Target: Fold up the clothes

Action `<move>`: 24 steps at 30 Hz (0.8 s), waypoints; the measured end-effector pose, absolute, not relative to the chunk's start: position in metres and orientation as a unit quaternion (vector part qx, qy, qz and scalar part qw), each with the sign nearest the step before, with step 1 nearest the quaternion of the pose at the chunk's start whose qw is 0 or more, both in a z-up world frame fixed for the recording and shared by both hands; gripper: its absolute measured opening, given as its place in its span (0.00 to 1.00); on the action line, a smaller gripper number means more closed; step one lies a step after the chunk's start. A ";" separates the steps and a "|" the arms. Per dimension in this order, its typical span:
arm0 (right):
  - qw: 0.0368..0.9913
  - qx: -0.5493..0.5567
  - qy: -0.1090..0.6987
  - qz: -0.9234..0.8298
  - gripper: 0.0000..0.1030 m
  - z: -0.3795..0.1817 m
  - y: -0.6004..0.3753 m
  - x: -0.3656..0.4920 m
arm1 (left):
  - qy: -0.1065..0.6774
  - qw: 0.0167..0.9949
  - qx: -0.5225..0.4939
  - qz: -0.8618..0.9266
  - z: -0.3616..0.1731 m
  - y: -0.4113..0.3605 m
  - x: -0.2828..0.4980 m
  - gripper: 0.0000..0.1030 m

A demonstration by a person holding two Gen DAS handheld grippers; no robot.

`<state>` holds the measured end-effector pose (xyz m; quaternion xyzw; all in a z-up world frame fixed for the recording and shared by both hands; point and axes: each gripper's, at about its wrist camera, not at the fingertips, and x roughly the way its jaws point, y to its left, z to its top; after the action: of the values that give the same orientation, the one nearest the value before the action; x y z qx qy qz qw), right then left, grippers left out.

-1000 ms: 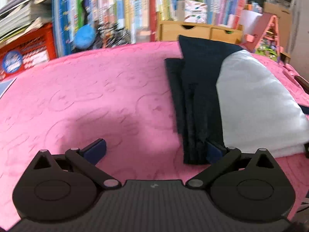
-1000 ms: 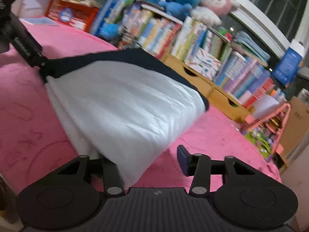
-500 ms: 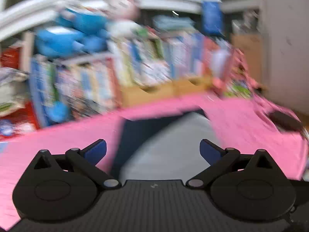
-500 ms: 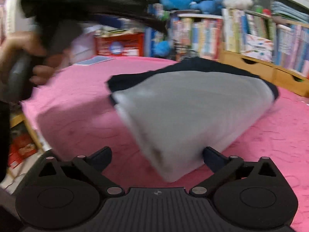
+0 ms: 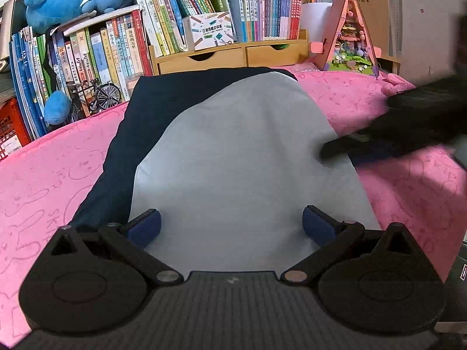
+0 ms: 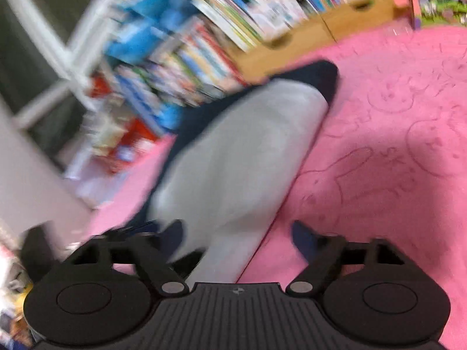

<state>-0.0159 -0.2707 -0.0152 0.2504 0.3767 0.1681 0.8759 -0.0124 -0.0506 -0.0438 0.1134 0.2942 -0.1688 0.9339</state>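
The folded white garment [image 5: 242, 157] lies on a dark navy garment [image 5: 140, 122], both on the pink blanket [image 5: 49, 180] in front of a row of books [image 5: 122, 43] and a wooden drawer box [image 5: 230, 55]. The left gripper [image 5: 230, 226] hovers over the white garment's near end, jaws wide, pads clear of the cloth. The right gripper [image 6: 238, 237], blurred, sits at the garment's right edge; its jaws are closing, with the cloth's corner between them, not pinched.

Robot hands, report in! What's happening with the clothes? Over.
Left gripper open over the folded grey garment. Right gripper jaws closing, garment edge between them. Nothing blocking.
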 end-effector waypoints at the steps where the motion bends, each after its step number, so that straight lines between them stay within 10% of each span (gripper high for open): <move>1: 0.882 0.243 0.375 0.152 0.44 -0.016 -0.266 -0.003 | 0.294 0.934 0.113 -0.167 -0.044 -0.051 -0.013 1.00; 21: 0.872 0.320 0.367 0.048 0.38 -0.032 -0.311 0.155 | 0.296 0.935 0.110 -0.161 -0.044 -0.051 -0.014 1.00; 24: 0.900 0.274 0.340 0.001 0.22 -0.024 -0.314 0.179 | 0.295 0.935 0.110 -0.161 -0.044 -0.050 -0.015 1.00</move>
<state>0.1786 -0.3143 -0.0237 0.2737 0.3402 0.0010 0.8996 -0.0147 -0.0505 -0.0440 0.1100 0.2953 -0.1609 0.9353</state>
